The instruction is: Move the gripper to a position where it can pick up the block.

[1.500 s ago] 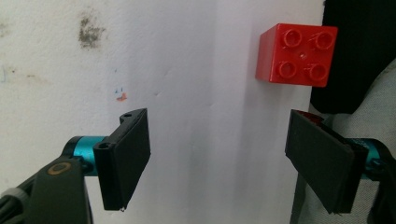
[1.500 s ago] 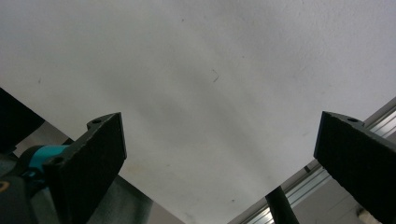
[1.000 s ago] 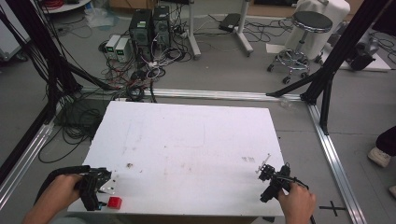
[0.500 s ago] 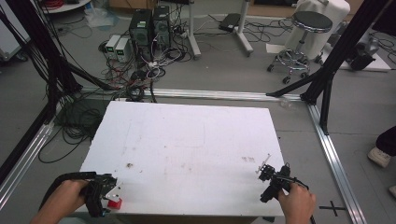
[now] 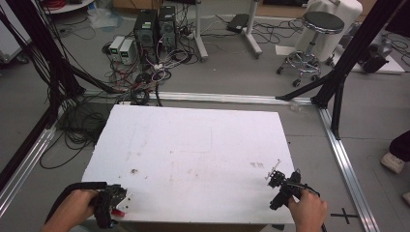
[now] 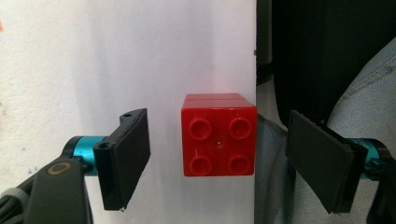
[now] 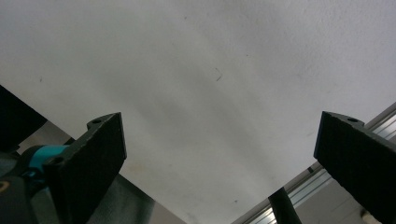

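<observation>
A: Where does the red brick [image 6: 218, 135] sit?

B: At about 7 o'clock on the white bench [image 5: 193, 145], right at the near edge. In the left gripper view its right side lines up with the bench edge, studs facing the camera.

A: And the left gripper [image 5: 116, 207]?

B: Its jaws stand apart, one on each side of the brick, neither touching. My guess is that it is lined up this way so a single squeeze would catch the two flat sides; one jaw hangs past the bench edge, over the person's trouser leg [image 6: 369, 88], because the brick sits so close to the rim.

A: The right gripper [image 5: 275, 181]?

B: At about 5 o'clock, near the bench corner, jaws wide apart with nothing between them, just bare bench below. It looks parked clear of the brick, probably waiting.

A: Any risk?

B: A nudge toward the edge could tip the brick off.
</observation>
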`<state>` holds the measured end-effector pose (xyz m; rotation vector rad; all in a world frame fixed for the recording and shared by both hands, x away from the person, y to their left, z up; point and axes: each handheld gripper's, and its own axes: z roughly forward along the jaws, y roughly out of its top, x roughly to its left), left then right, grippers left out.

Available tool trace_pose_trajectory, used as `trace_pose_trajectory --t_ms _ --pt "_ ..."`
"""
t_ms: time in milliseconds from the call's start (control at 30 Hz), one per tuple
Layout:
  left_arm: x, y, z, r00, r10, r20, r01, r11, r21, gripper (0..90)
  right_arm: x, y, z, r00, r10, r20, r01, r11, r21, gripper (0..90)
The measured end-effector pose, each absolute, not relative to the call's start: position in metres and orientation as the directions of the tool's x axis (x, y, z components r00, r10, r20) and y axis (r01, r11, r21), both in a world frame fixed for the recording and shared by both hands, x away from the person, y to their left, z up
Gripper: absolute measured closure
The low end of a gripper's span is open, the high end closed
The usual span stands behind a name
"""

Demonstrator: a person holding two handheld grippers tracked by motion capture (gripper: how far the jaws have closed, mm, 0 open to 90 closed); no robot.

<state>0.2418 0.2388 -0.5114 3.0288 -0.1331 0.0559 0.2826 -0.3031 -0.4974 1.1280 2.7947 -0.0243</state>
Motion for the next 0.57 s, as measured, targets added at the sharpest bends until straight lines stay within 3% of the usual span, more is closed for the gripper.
trace_pose_trajectory --t_ms 567 --pt "0.2415 0.2398 -0.5138 0.995 -0.090 0.044 -0.094 -0.991 0.092 22.7 0.2824 -0.3030 -0.4967 -0.716 0.688 -0.120 0.689 0.724 0.031 1.5"
